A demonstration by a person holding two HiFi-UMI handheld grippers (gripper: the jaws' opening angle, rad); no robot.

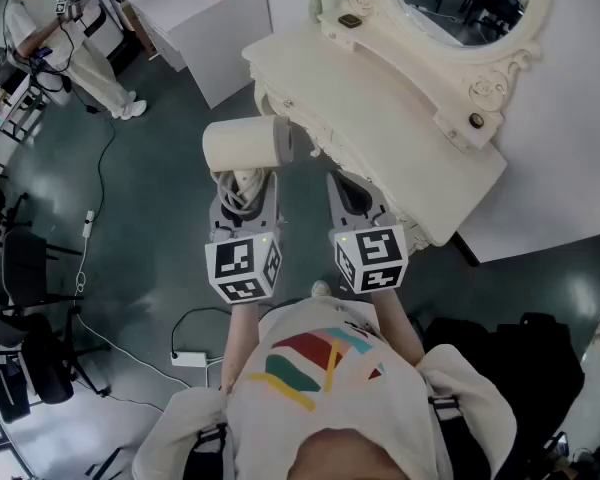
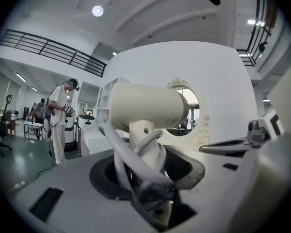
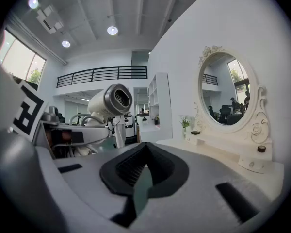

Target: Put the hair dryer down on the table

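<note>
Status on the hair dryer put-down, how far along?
Done: the hair dryer is up off any surface, its handle and coiled cord clamped in the left tool. In hand: it is held in the air just off the edge of the white dressing table. Left: bring it over the tabletop, lower it, open the jaws. The right tool is shut and empty.

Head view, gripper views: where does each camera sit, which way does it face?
Head view: on the person's head, facing steeply down; shows both forearms, left hand-held gripper clamping the cream plastic hair dryer, right hand-held gripper shut, empty.
Left gripper view: on that hand-held gripper, facing along its jaws at the dryer's handle.
Right gripper view: on the right one, along its closed jaws toward the cream carved dressing table.
Shared: both gripper views show the dryer and the oval mirror.
</note>
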